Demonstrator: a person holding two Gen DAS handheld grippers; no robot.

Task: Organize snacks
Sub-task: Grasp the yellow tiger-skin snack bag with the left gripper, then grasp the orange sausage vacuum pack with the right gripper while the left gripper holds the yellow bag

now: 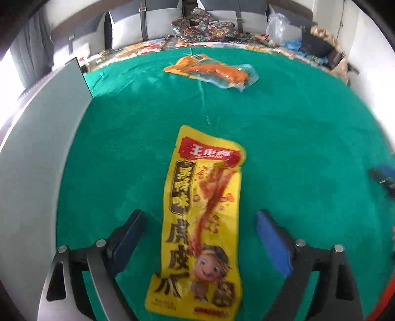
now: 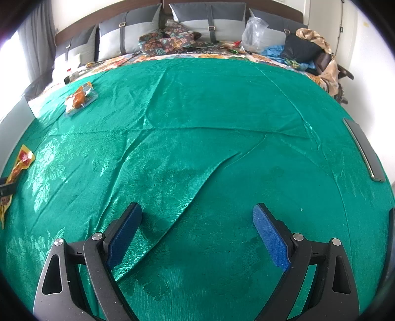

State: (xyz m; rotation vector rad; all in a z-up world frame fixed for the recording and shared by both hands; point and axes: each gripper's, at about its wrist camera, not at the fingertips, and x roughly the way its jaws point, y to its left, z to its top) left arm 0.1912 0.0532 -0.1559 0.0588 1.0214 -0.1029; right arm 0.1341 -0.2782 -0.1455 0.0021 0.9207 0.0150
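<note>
A long yellow snack packet [image 1: 200, 219] with red and brown print lies flat on the green cloth [image 1: 296, 148]. My left gripper [image 1: 200, 214] is open, its blue pads either side of the packet, just above it. An orange snack in clear wrap [image 1: 214, 70] lies farther back. In the right wrist view my right gripper [image 2: 197, 210] is open and empty over bare green cloth [image 2: 222, 123]. The yellow packet [image 2: 21, 160] shows at the far left edge, and the orange snack [image 2: 79, 98] at the upper left.
A grey box wall [image 1: 44, 148] stands along the left of the cloth. A dark flat object [image 2: 365, 150] lies at the right edge. Pillows [image 2: 209, 22], patterned fabric [image 2: 167, 42] and a plastic bag [image 2: 254, 34] crowd the headboard end.
</note>
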